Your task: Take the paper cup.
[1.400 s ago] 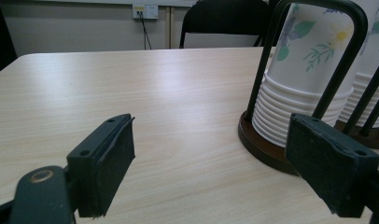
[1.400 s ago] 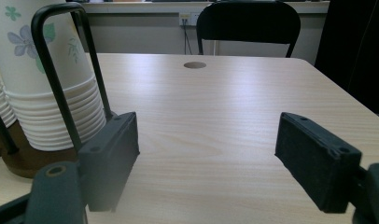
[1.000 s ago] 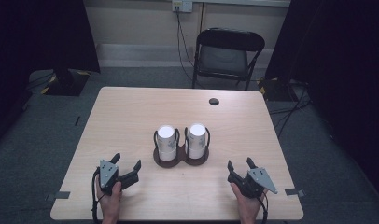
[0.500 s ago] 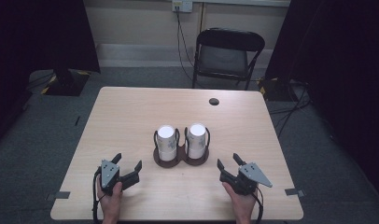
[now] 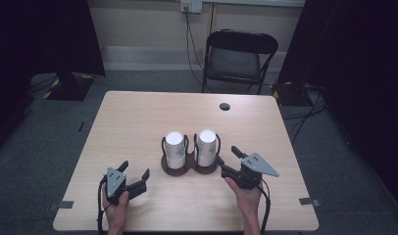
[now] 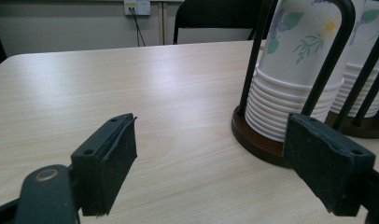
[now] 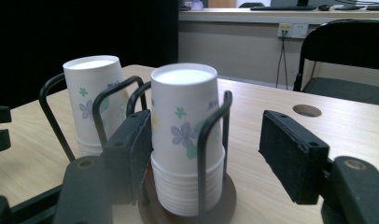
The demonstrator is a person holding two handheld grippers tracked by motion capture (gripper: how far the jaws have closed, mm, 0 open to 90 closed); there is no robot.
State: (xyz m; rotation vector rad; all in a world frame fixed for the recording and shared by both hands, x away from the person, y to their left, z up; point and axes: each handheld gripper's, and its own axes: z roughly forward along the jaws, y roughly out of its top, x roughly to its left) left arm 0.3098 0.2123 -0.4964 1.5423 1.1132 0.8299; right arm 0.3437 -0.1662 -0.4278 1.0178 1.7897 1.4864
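Cups: two inverted stacks, right stack (image 5: pixel 206 147) and left stack (image 5: pixel 174 149), in wire holder (image 5: pixel 191 164) mid-table.
Right gripper (image 5: pixel 227 160): jaws just narrowing, nothing gripped, beside right stack.
Left gripper (image 5: pixel 136 176): wide, empty, near front edge.
Risk: jaw snags wire, drags holder.

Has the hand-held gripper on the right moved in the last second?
Yes. The right hand-held gripper moved up the picture, toward the right cup stack, its jaws closing, nothing between them.
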